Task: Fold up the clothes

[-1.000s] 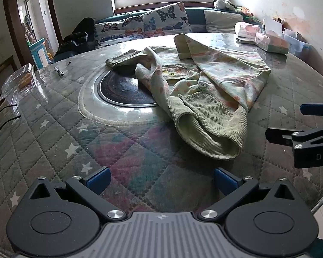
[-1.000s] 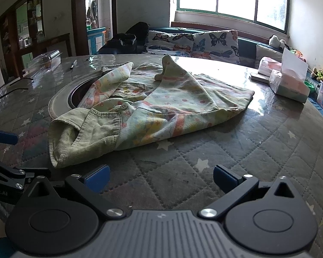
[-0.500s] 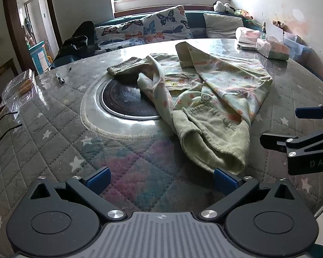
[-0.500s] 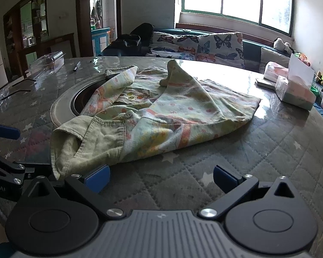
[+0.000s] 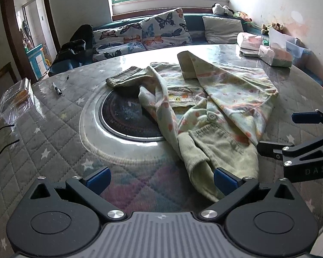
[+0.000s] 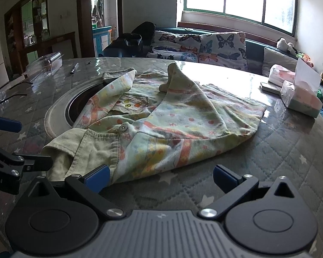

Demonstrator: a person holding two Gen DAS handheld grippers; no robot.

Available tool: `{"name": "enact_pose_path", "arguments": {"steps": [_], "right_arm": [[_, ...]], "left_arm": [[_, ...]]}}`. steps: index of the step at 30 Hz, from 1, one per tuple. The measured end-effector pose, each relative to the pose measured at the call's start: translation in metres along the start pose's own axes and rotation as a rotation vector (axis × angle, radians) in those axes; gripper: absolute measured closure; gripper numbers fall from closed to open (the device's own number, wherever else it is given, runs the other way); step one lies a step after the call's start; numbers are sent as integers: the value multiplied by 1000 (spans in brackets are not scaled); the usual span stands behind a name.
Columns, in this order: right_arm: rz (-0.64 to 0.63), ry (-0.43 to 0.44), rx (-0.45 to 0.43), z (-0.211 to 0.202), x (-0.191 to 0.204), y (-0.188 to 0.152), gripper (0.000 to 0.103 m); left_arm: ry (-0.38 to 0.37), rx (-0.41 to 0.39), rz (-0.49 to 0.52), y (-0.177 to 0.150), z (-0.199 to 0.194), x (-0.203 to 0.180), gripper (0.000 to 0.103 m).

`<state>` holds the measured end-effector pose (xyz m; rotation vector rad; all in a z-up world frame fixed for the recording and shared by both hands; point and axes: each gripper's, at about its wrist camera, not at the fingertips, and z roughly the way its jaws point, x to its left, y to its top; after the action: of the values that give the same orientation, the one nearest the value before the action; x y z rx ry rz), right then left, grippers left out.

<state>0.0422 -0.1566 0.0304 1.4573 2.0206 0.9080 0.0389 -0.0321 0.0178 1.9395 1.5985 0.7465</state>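
Small pale-green corduroy jacket [image 5: 206, 111] with a lining printed in orange, pink and yellow spots and stripes. Lies crumpled and half turned inside out on the quilted, star-patterned worktop [image 5: 53, 133], partly over the round dark inset [image 5: 122, 116] at its middle. Lining mostly uppermost; one round button [image 6: 124, 127] showing. Corduroy cuff end [image 6: 79, 150] nearest, bunched open. One sleeve [image 6: 118, 75] stretched toward the far side.
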Motion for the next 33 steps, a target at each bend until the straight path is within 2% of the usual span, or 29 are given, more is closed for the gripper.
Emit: {"name": "enact_pose_path", "arguments": {"steps": [12,33], "right_arm": [[-14,-22,10,30,-13,31,0],[-27,-52,0,71,-28,69,1]], "left_arm": [[-5,18,-30,27,31,13,0],[2,3,-11,67,68,13,0]]}}
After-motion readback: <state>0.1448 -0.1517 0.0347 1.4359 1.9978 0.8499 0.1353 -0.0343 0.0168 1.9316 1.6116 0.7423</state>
